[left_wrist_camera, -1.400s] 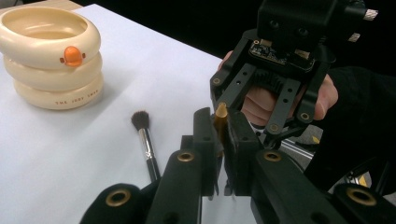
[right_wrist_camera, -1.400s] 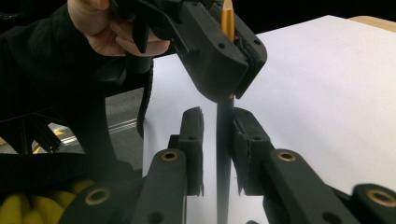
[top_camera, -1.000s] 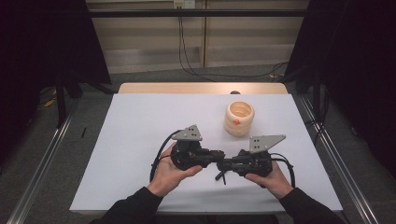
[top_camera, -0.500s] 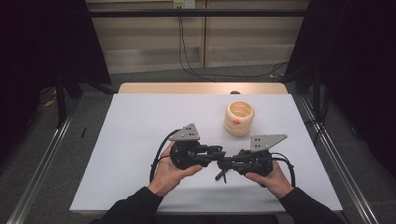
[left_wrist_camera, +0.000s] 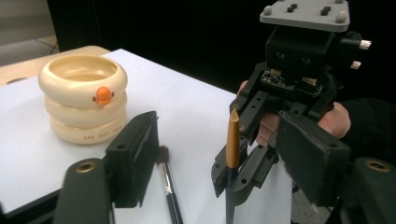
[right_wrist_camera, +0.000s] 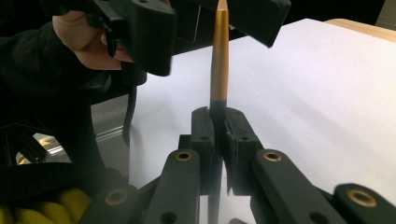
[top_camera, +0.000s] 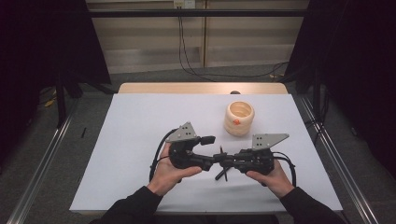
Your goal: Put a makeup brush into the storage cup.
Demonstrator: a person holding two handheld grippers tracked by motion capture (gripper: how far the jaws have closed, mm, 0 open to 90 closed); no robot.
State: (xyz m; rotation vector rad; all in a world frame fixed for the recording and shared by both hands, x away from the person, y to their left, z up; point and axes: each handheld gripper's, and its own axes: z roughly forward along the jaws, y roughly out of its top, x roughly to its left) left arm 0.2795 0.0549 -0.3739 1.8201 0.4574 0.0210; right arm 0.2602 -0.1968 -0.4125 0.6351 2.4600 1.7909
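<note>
My right gripper (top_camera: 225, 161) (right_wrist_camera: 219, 122) is shut on the black shaft of a thin brush (right_wrist_camera: 219, 60) (left_wrist_camera: 232, 140) whose gold handle end points away from its jaws. Facing it, my left gripper (top_camera: 208, 150) (left_wrist_camera: 222, 158) stands open, one jaw on each side of that gold end without touching it. A second brush (left_wrist_camera: 167, 186) with dark bristles and a black handle lies on the white table (top_camera: 140, 135) under the left gripper. Both grippers are held just above the table's front middle.
A cream cup (top_camera: 239, 118) (left_wrist_camera: 83, 98) made of stacked rings with an orange spot stands on the table behind the grippers, a little to the right. The person's hands (top_camera: 170, 170) hold both grippers. Dark curtains and floor rails flank the table.
The left gripper's jaws have spread wider apart around the gold end of the brush. The right gripper has stayed shut on the brush, almost still.
</note>
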